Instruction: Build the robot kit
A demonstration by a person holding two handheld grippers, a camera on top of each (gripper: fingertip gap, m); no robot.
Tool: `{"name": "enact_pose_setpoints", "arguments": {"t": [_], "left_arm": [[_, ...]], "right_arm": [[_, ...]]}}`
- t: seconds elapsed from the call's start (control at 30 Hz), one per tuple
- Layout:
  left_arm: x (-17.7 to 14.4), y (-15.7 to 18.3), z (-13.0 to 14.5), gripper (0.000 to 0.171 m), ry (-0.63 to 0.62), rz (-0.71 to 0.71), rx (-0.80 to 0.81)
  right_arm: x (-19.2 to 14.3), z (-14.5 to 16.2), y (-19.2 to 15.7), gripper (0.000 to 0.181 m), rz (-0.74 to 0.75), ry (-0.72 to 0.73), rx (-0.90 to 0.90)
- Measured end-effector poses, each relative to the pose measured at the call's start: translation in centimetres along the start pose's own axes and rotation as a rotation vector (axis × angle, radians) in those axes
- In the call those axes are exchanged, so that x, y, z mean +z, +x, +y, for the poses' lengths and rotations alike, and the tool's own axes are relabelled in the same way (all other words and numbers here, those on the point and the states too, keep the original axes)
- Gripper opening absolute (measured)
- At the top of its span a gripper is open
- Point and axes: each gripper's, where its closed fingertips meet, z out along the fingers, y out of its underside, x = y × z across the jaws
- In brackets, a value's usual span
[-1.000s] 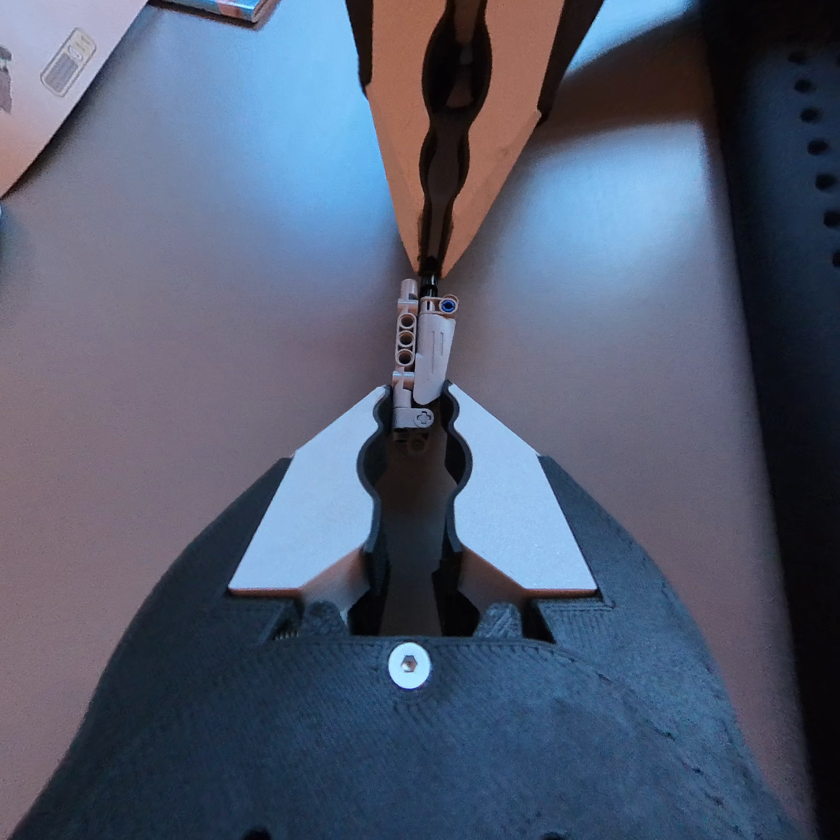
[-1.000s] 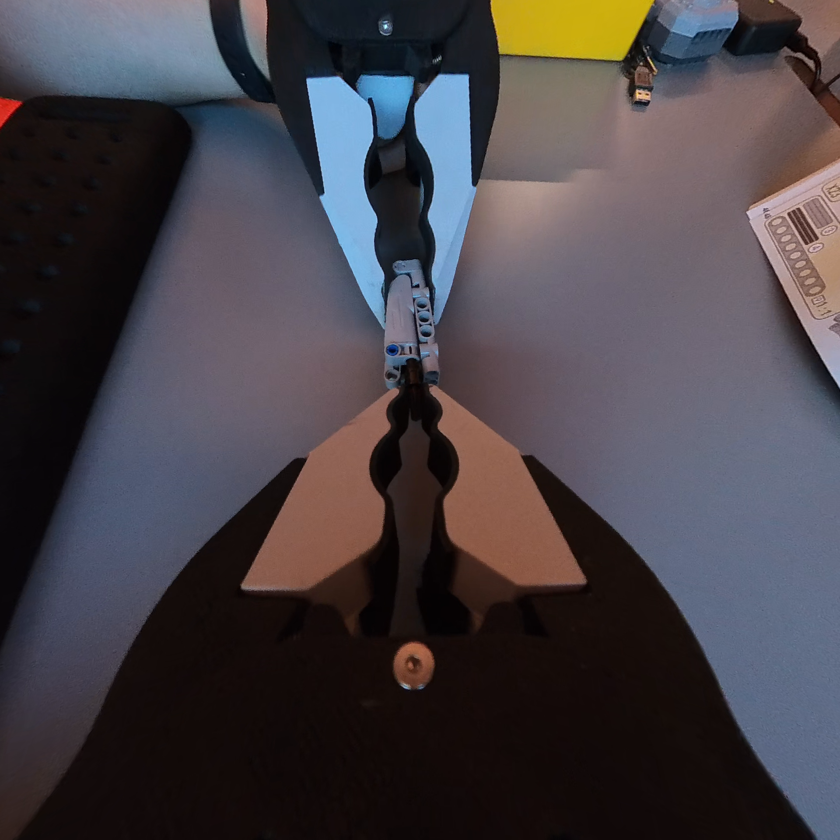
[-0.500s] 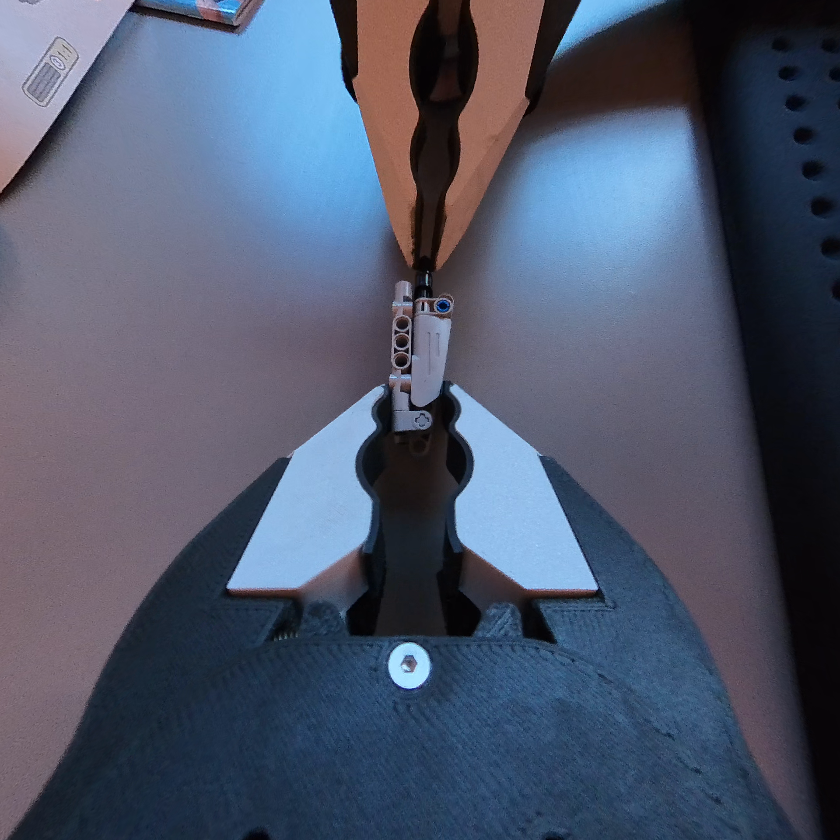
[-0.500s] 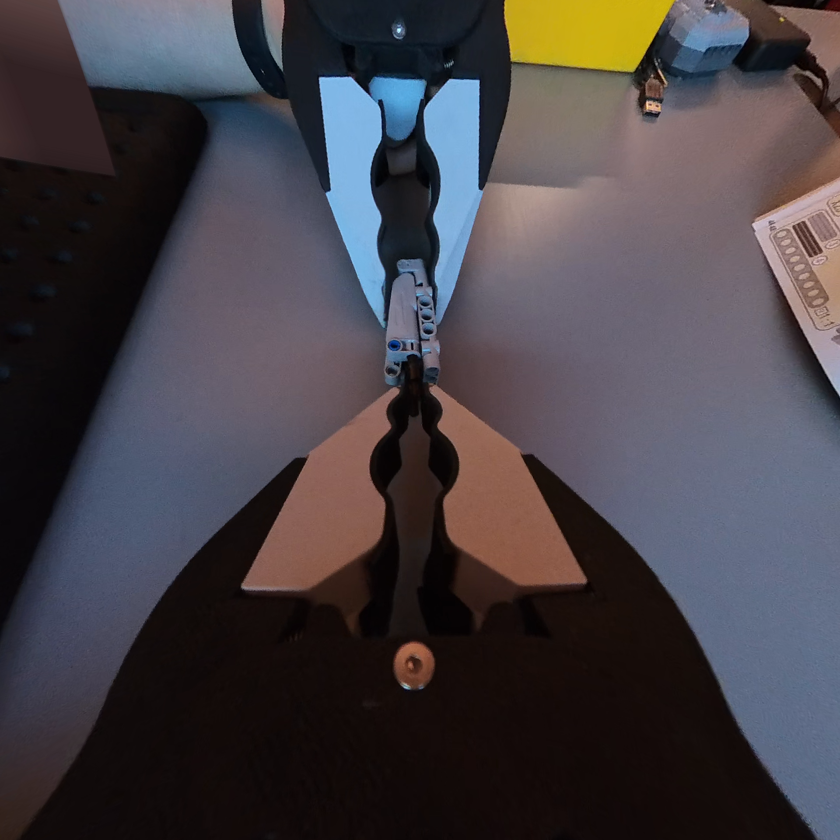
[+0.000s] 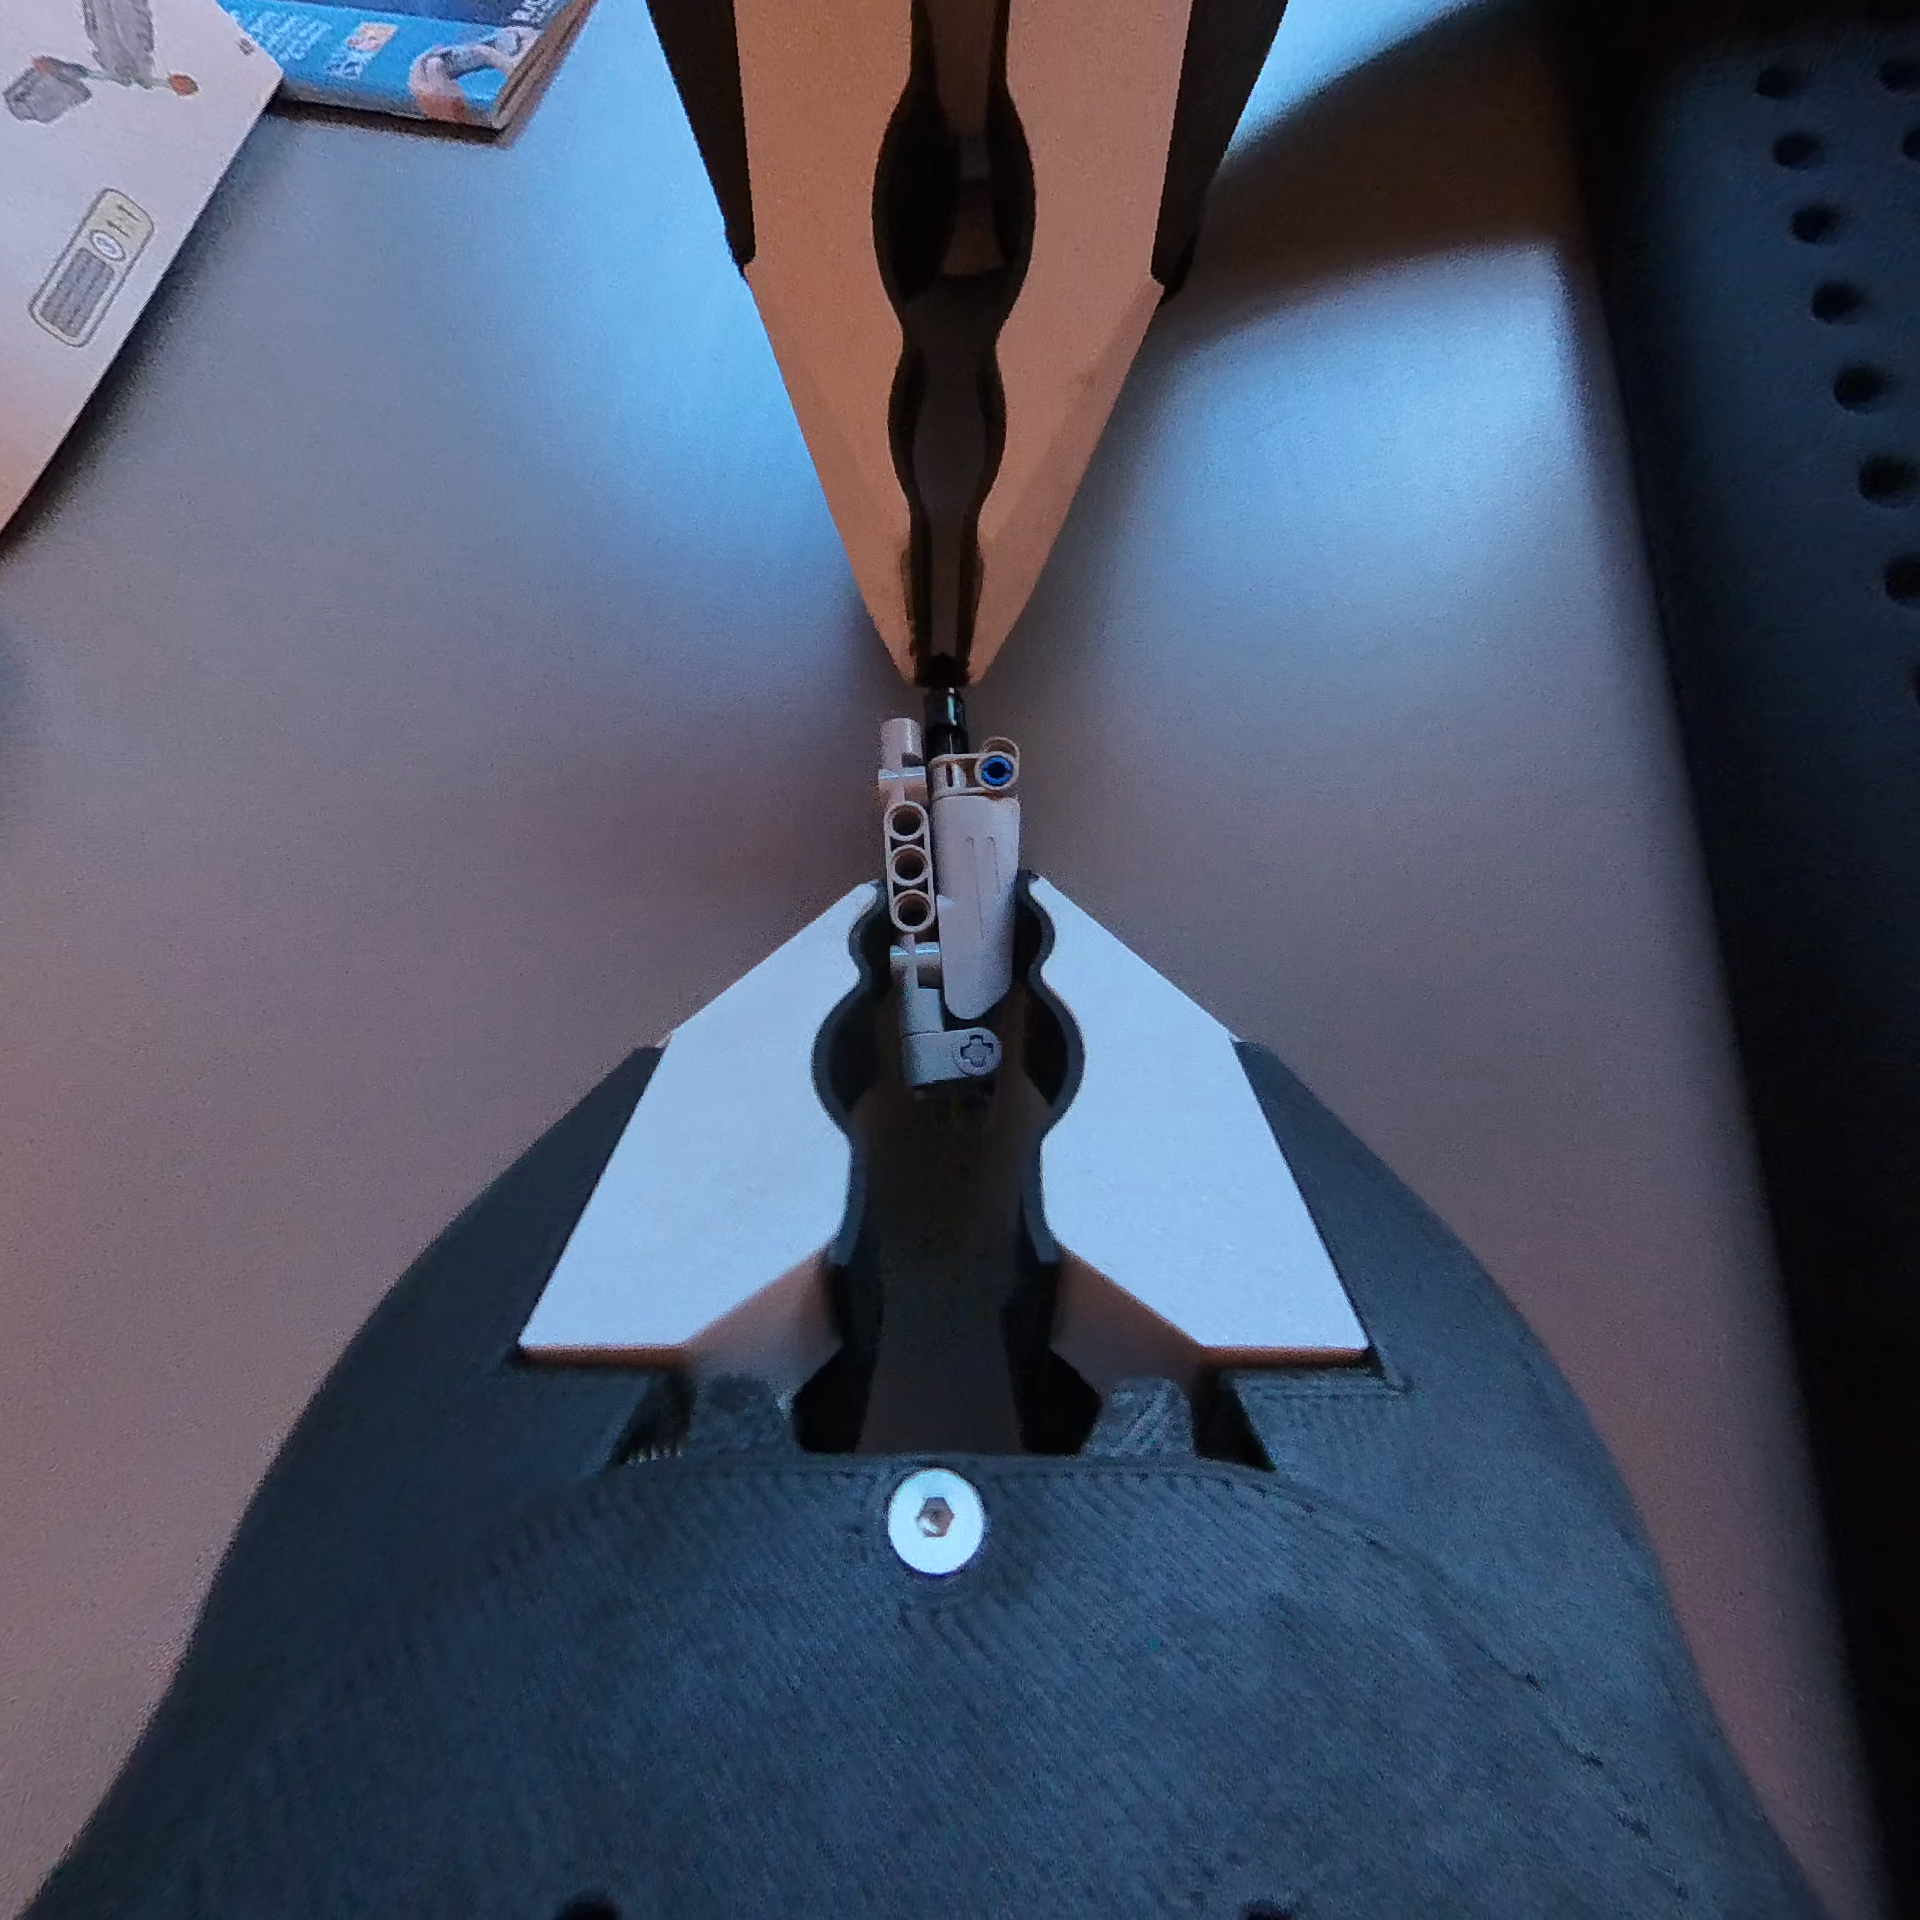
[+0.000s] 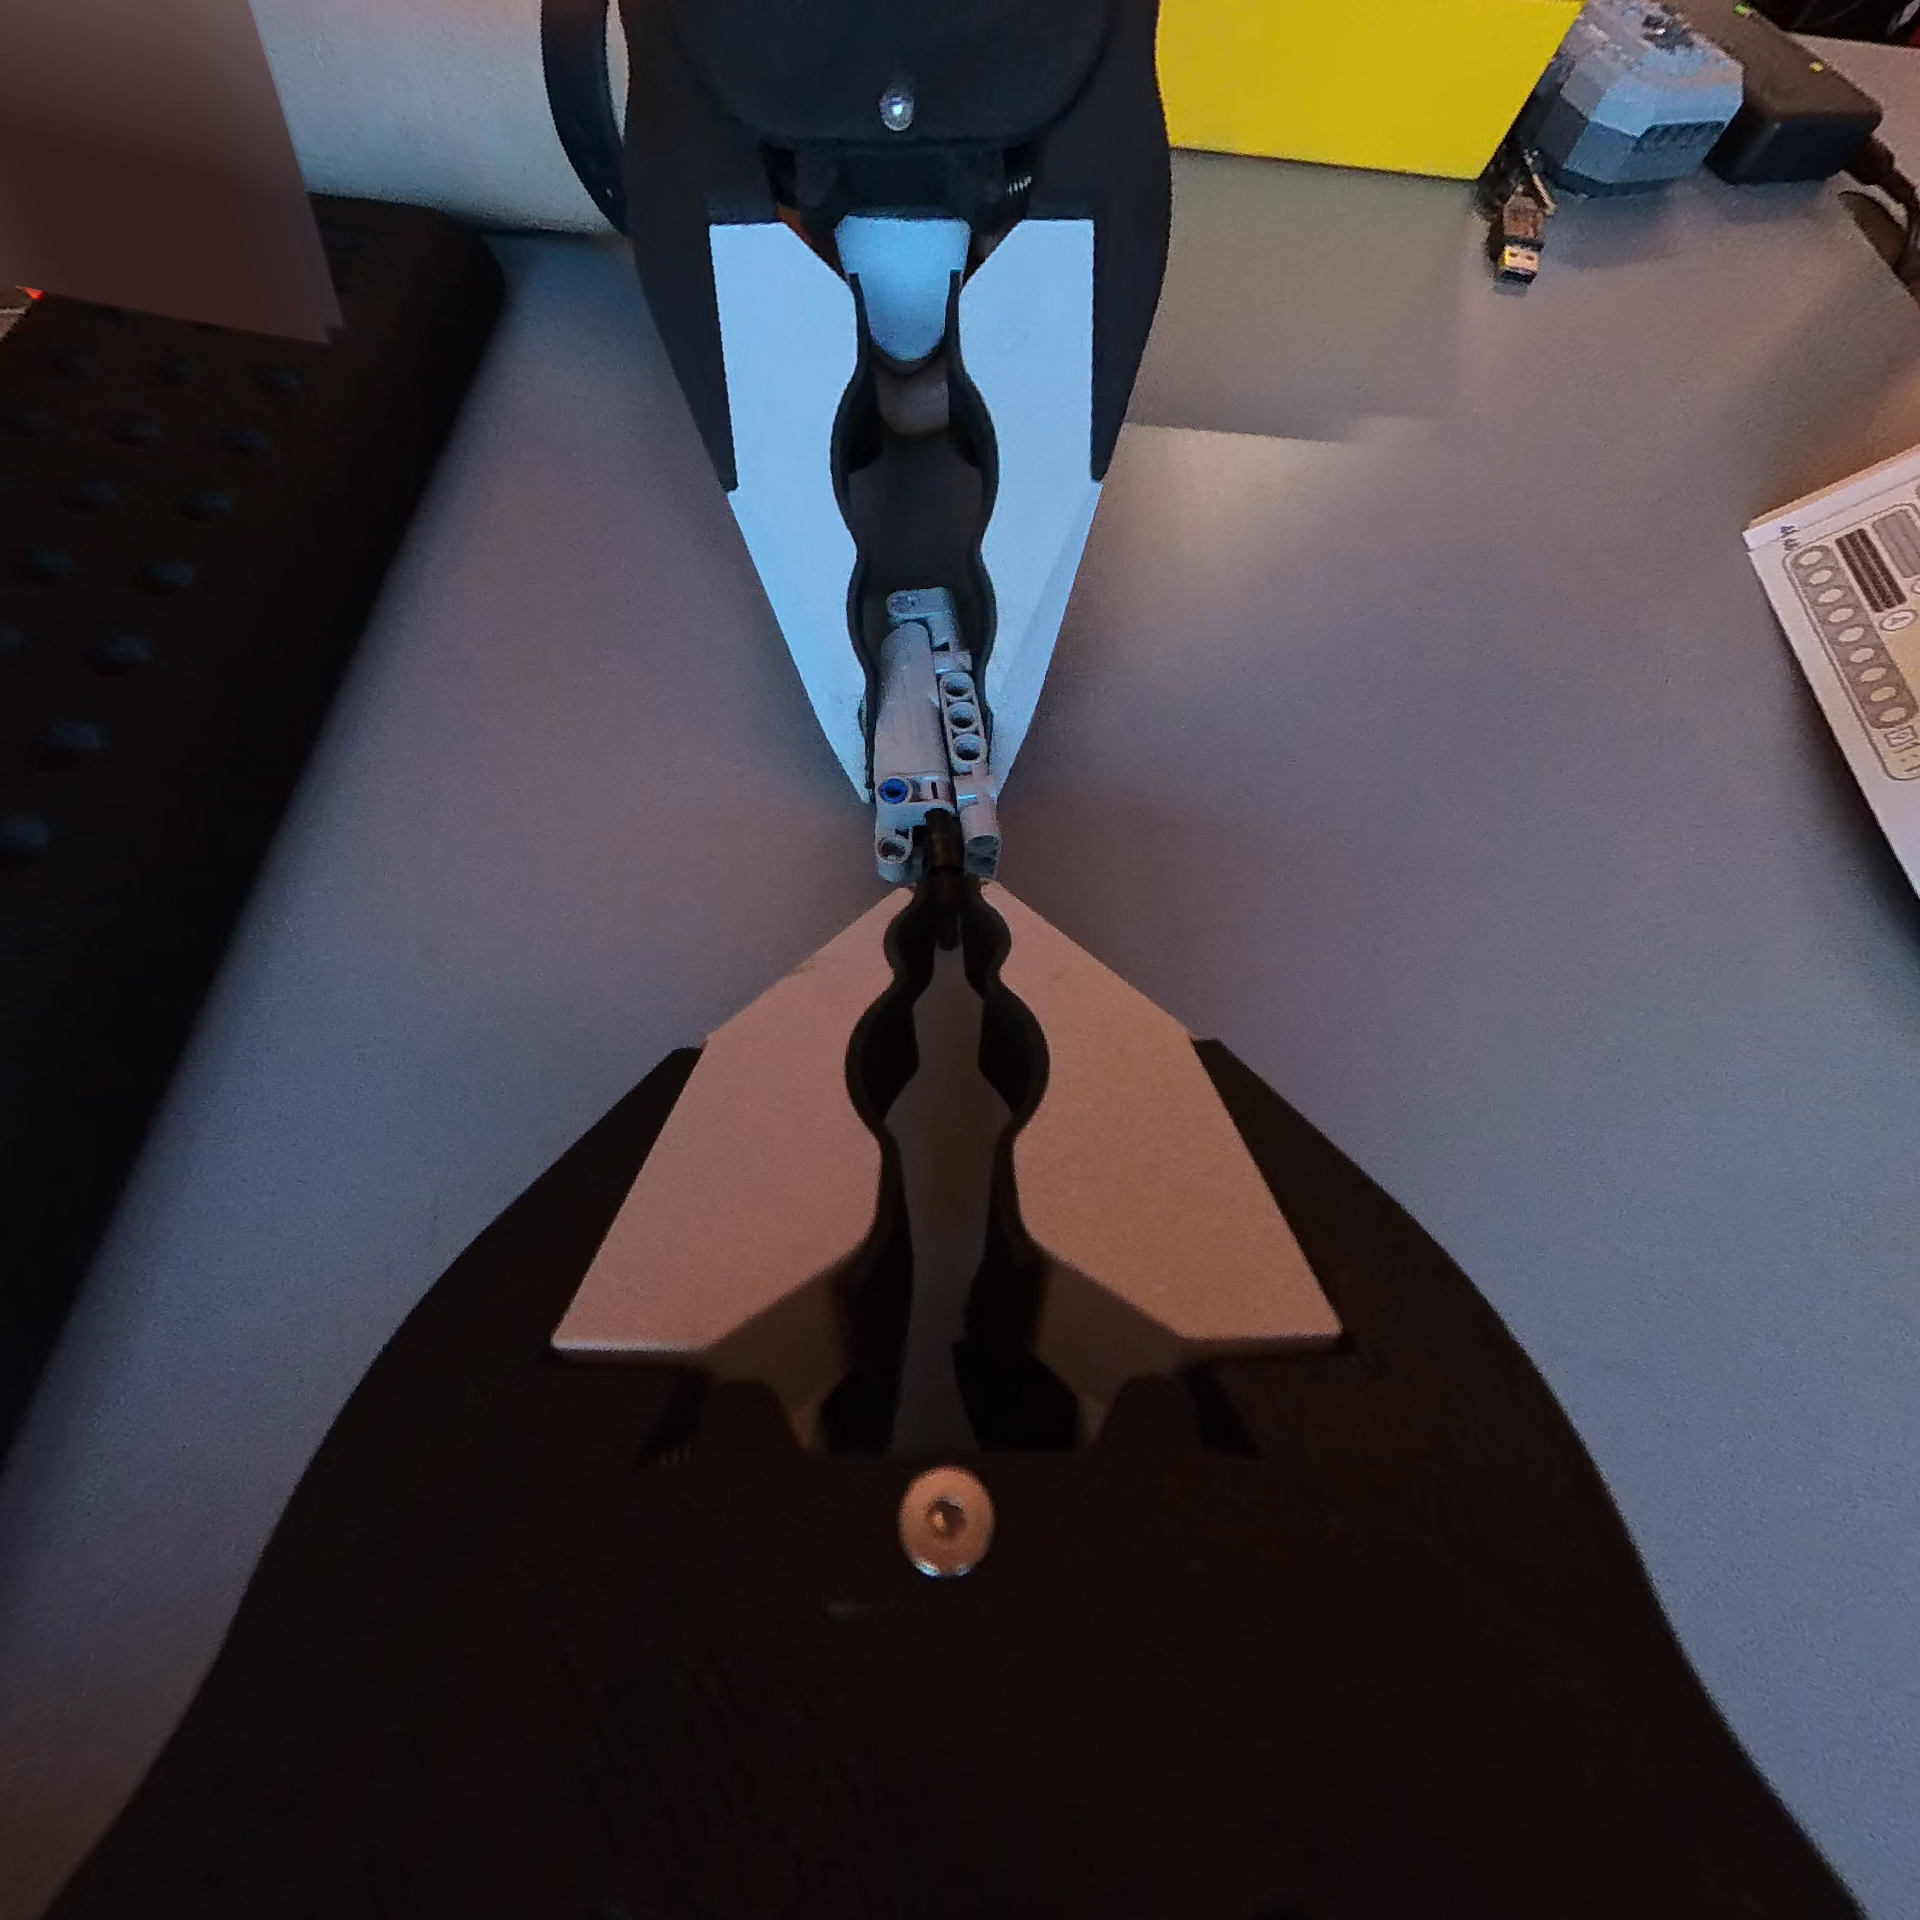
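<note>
My left gripper [image 5: 948, 896] is shut on a small grey beam-and-connector assembly [image 5: 961, 894] with a blue pin at its far end. It holds the assembly above the grey table [image 5: 416, 831]. My right gripper [image 6: 940, 906] faces it tip to tip and is shut on a short black pin [image 6: 943, 868]. The pin's end sits in the near end of the assembly [image 6: 920, 727]. In the left wrist view the right gripper [image 5: 940, 665] comes in from the top with the pin [image 5: 943, 715]. In the right wrist view the left gripper [image 6: 928, 800] comes in from the top.
A black perforated mat [image 5: 1818, 416] lies along one side of the table and also shows in the right wrist view [image 6: 156, 623]. A printed instruction sheet [image 6: 1860, 644] and a blue booklet [image 5: 416, 52] lie on the other side. A yellow box [image 6: 1351, 73], a grey module [image 6: 1631, 94] and a USB plug [image 6: 1522, 239] are behind the left gripper. My left gripper's tips are some 30 cm from the USB plug [image 6: 1522, 239].
The two grippers have come closer together. The grey assembly now sits deeper between my left fingers, with the black pin pressed against its end.
</note>
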Motion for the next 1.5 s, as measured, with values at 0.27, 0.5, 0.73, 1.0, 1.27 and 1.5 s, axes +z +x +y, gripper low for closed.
{"name": "enact_pose_setpoints", "arguments": {"t": [0.27,0.5,0.73,1.0,1.27,1.5], "left_arm": [[0.1,0.2,0.0,0.02,-0.002,0.023,-0.017],[0.0,0.2,0.0,0.02,-0.003,0.032,-0.02],[0.0,0.3,0.0,0.02,-0.003,0.04,-0.013],[0.0,0.3,0.0,0.02,-0.003,0.039,-0.01],[0.1,0.3,0.0,0.02,-0.001,0.042,-0.011],[0.0,0.4,0.1,0.02,0.0,0.047,-0.013]], "right_arm": [[-0.3,0.1,-0.1,0.004,0.005,0.003,0.006],[-0.1,0.0,-0.2,0.003,-0.044,0.006,0.061],[-0.1,-0.2,-0.4,0.002,-0.064,0.014,0.075],[0.1,-0.3,-0.4,0.003,-0.065,0.011,0.066],[0.1,-0.2,-0.5,0.006,-0.092,0.01,0.062],[-0.8,0.3,-0.1,0.0,-0.069,0.014,0.058]]}}
